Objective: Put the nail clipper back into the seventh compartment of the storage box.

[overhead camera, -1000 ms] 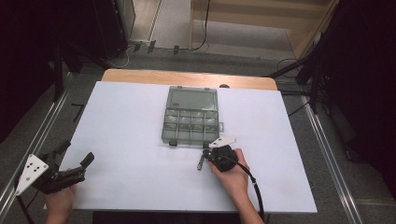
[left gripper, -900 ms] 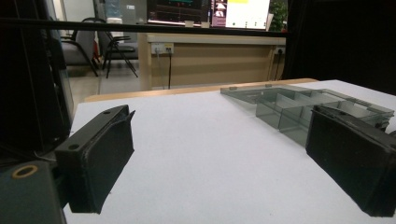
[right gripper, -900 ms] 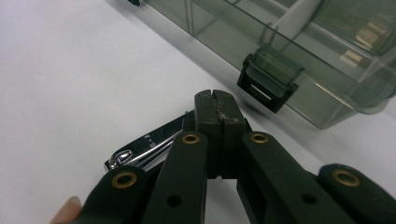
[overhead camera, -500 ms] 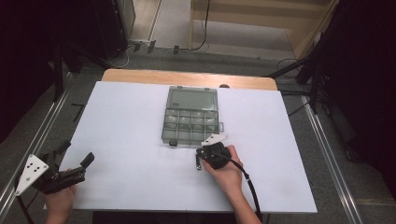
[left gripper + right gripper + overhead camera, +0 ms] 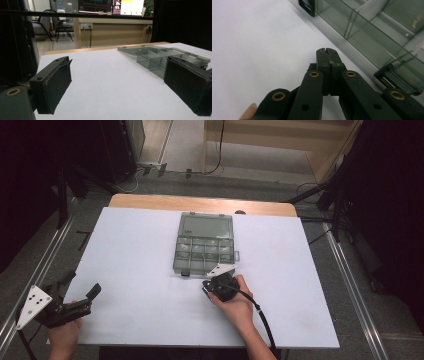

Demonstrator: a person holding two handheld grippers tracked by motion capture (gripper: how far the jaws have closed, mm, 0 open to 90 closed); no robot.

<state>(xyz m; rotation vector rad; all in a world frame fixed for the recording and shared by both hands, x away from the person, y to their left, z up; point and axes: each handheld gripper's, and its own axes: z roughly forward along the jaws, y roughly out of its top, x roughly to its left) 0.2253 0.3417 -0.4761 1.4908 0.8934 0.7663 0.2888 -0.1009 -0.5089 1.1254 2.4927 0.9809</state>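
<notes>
- Broad white rectangular surface (image 5: 140, 270), with a strip of bare wood along its far edge, beyond the box.
- Smoky transparent plastic compartment box (image 5: 205, 247) at mid-surface, lid swung open and lying flat on the far side, divided tray on the near side. Contents too faint to tell.
- Black two-jaw right gripper (image 5: 206, 287) just in front of the box's near wall, grey plate on top, cable trailing back past the person's wrist.
  - Jaws pressed fully together with nothing between them, seen plainly in the right gripper view (image 5: 328, 53).
  - Tips aimed at the bare surface just short of the box's front wall (image 5: 372, 32), not touching it.
- Black two-jaw left gripper (image 5: 80, 287) well to the left of the box, near the surface's front corner.
  - Jaws spread wide and empty (image 5: 120, 82), looking level across the surface toward the box (image 5: 160, 58).
- Small black latch (image 5: 307, 6) on the box's front wall, beyond the right jaws; a second latch (image 5: 397, 80) on the other side of them.
- Just changed: right gripper slid leftward along the box's front wall over the past second, jaws kept shut; left gripper parked where it was.
- Likely meaning: approach to the box's front edge under way, probably toward the far latch or the lid. No contact made yet.
</notes>
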